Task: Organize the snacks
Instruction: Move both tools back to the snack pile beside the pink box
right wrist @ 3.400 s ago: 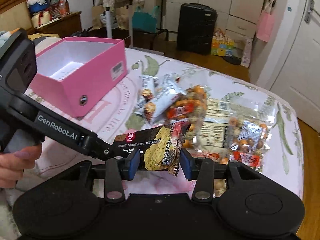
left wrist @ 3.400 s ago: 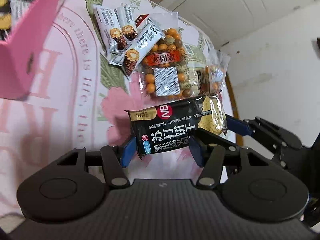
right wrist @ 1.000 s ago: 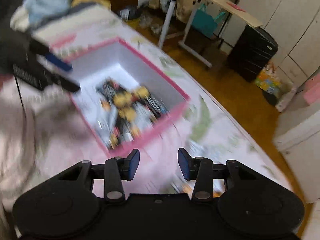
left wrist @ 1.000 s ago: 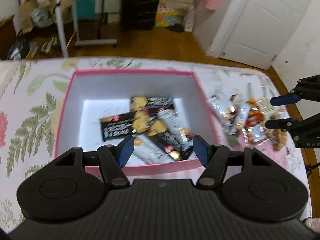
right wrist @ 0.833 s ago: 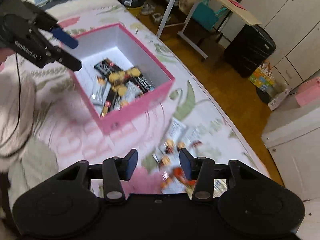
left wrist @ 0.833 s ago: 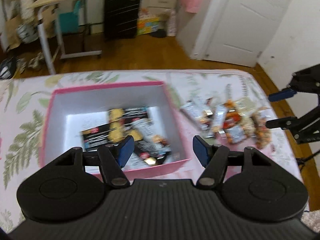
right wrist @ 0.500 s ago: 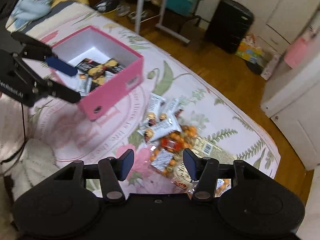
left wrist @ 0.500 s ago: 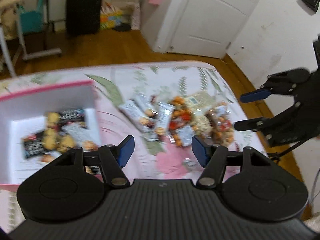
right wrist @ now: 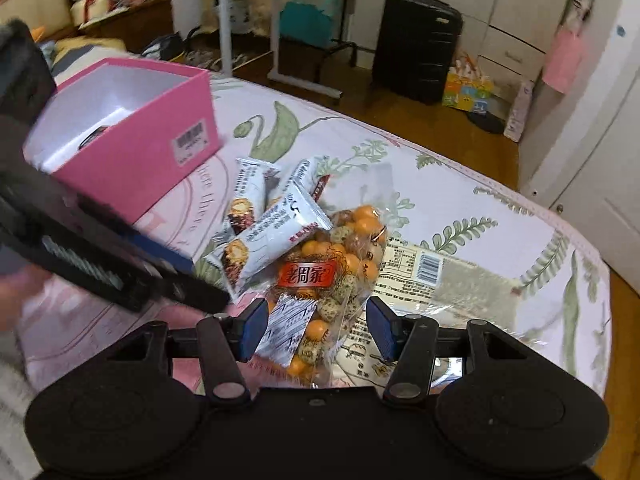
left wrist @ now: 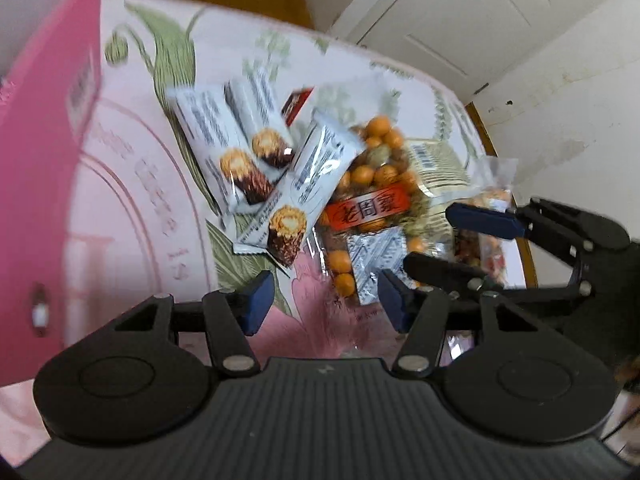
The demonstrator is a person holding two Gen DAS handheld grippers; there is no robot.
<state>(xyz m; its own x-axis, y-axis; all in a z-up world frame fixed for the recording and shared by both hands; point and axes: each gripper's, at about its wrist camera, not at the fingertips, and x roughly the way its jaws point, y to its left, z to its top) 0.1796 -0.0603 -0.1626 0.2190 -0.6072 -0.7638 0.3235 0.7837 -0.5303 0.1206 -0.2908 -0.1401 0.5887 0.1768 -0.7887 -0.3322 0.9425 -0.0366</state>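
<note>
A pile of snacks lies on the floral cloth. A clear bag of orange nuts with a red label [left wrist: 366, 208] [right wrist: 320, 276] lies in the middle, with white snack bar wrappers [left wrist: 236, 152] [right wrist: 276, 236] to its left. My left gripper [left wrist: 324, 304] is open and empty, just short of the nearest bar wrapper [left wrist: 308, 184]. My right gripper [right wrist: 314, 330] is open, its fingers either side of the nut bag's near end, not closed on it. The pink box [left wrist: 44, 128] [right wrist: 132, 136] stands at the left.
A large flat clear packet with a barcode [right wrist: 432, 280] lies right of the nut bag. The table edge [right wrist: 600, 264] curves at the right. The other gripper [left wrist: 520, 240] [right wrist: 80, 256] crosses each view. A black suitcase [right wrist: 416, 44] and a desk stand behind.
Both grippers let their black cracker packs go into the pink box, then swung back from the box and dropped low over the snack pile. Both stay open and empty.
</note>
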